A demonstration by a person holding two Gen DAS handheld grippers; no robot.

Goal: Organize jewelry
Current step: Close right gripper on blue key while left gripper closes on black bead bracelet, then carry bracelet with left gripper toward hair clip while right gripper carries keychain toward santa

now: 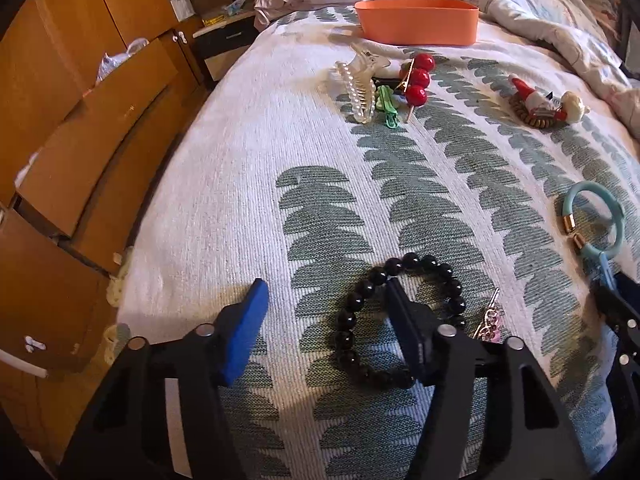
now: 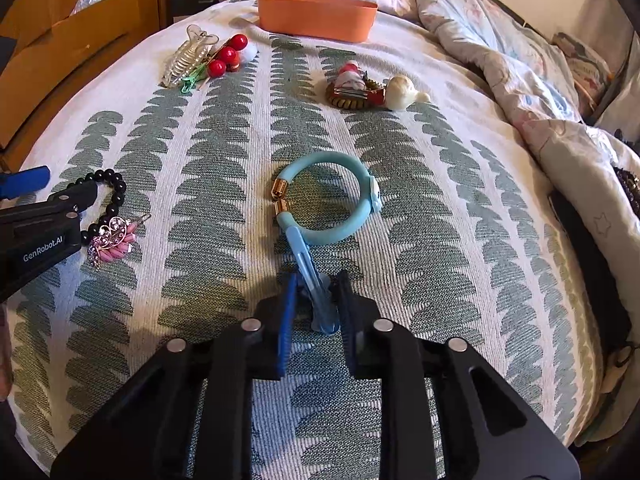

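Note:
A black bead bracelet [image 1: 352, 320] lies on the leaf-patterned bedspread [image 1: 224, 208]. My left gripper [image 1: 326, 288] is open. Its right finger stands inside the loop and its left finger outside, so the loop's left side lies between the pads, untouched. My right gripper [image 2: 319, 280] is shut on the near end of a blue hair clip [image 2: 310, 268]. The clip's far tip rests on a light-blue bracelet [image 2: 352, 184] with gold ends. A pink rhinestone brooch [image 2: 110, 236] lies beside the black beads. The orange basket [image 2: 316, 16] stands at the far end of the bed.
Further up the bed lie a pearl claw clip [image 1: 356, 84], a red-ball hairpin [image 1: 418, 78], a green clip [image 1: 386, 104] and a Santa hair tie [image 1: 536, 100] beside a white ornament [image 1: 574, 106]. A crumpled duvet [image 2: 520, 80] lies on the right. Wooden cabinets [image 1: 80, 120] stand on the left.

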